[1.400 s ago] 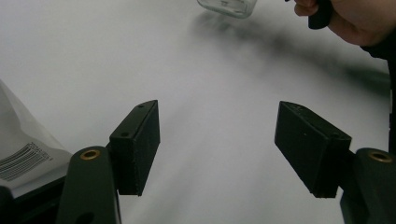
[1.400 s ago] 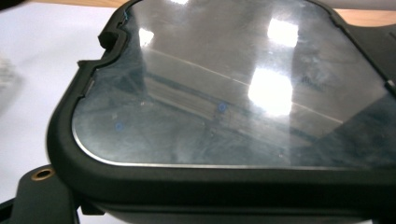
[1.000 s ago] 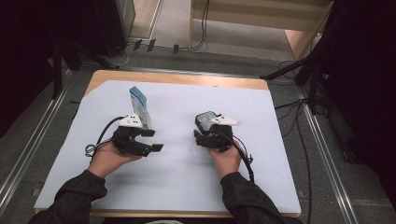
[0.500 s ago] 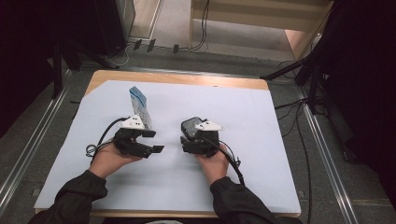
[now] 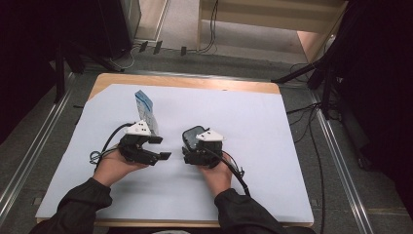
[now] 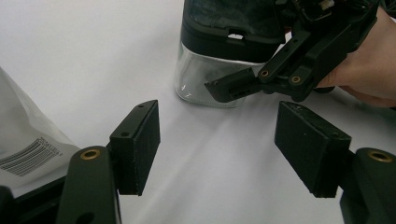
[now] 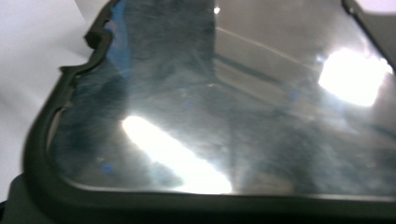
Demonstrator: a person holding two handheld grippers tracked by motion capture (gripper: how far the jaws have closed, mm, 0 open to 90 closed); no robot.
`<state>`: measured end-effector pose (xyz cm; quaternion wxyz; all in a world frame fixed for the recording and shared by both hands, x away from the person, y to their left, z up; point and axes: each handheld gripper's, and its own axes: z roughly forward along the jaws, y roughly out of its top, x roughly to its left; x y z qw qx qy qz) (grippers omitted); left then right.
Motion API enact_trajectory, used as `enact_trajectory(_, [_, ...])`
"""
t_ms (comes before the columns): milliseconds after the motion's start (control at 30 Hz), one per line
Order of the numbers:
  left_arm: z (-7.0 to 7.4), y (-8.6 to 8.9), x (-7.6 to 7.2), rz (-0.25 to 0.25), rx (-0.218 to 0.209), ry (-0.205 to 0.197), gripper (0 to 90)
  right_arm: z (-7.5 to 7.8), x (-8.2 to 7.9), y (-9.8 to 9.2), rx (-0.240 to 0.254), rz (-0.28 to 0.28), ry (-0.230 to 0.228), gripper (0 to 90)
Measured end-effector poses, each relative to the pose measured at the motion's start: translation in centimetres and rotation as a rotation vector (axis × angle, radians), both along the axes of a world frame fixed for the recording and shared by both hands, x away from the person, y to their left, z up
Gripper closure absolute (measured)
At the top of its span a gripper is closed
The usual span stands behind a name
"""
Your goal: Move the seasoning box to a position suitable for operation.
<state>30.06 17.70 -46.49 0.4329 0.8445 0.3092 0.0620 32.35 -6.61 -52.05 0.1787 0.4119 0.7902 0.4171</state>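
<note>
On the counter [image 5: 272, 161], left to right: a light, crinkly pouch [image 5: 144, 105], the left gripper [image 6: 217, 144] with fingers spread on nothing, then the right gripper [image 5: 192, 146] clenched on the box [image 6: 224, 51] — rigid, slick-walled clear plastic, best pinched across its black lid rim.

surfaces and finishes

the container [image 6: 219, 70] has clear glossy walls and a matt black plastic rim; its lid [image 7: 224, 107] is smooth and mirror-bright. the pouch [image 5: 146, 109] looks like slick plastic film. the table [image 5: 272, 131] wears a matt white sheet over wood.
</note>
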Motion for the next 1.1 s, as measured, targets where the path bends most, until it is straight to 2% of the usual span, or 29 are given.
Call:
enact_trajectory(133, [0.0, 0.1, 0.0, 0.002, -0.001, 0.001, 32.1, 0.4, 0.0, -0.4, 0.043, 0.001, 0.022, 10.6])
enact_trajectory(233, [0.1, 0.2, 0.0, 0.008, -0.007, -0.002, 32.1, 0.8, -0.2, -0.5, 0.037, 0.015, 0.003, 10.6])
enact_trajectory(433, [0.1, 0.3, 0.1, 0.015, -0.008, -0.001, 32.1, 1.9, -1.5, -1.2, 0.034, 0.018, 0.027, 9.2])
enact_trajectory(667, [0.1, 0.0, 0.0, 0.015, -0.005, -0.006, 32.7, 3.3, -3.1, -3.1, 0.04, 0.064, 0.044, 10.3])
enact_trajectory(733, [0.2, -0.1, -0.1, 0.021, -0.014, -0.013, 35.6, 3.9, -3.6, -4.0, 0.053, 0.091, 0.059, 14.9])
enact_trajectory(767, [0.3, -0.1, -0.2, 0.02, -0.013, -0.019, 40.4, 4.1, -3.8, -4.2, 0.06, 0.098, 0.06, 15.1])
enact_trajectory(833, [0.5, -0.2, -0.2, 0.025, -0.022, -0.029, 44.5, 4.5, -4.0, -4.8, 0.064, 0.102, 0.057, 15.7])
enact_trajectory(900, [0.6, -0.3, -0.3, 0.027, -0.03, -0.024, 52.3, 4.9, -4.0, -5.4, 0.071, 0.101, 0.054, 16.3])
enact_trajectory(967, [0.8, -0.4, -0.2, 0.025, -0.038, -0.016, 54.1, 5.1, -4.0, -5.7, 0.072, 0.1, 0.044, 18.4])
enact_trajectory(1000, [0.9, -0.5, -0.2, 0.02, -0.044, -0.011, 58.2, 5.3, -3.9, -6.2, 0.073, 0.093, 0.03, 21.9])
enact_trajectory(1067, [1.3, -1.0, 0.1, 0.003, -0.048, -0.009, 64.5, 5.8, -3.5, -7.5, 0.098, 0.087, 0.009, 37.4])
enact_trajectory(1100, [1.5, -1.2, 0.2, 0.0, -0.04, -0.004, 66.5, 5.9, -3.2, -7.8, 0.105, 0.095, 0.014, 42.6])
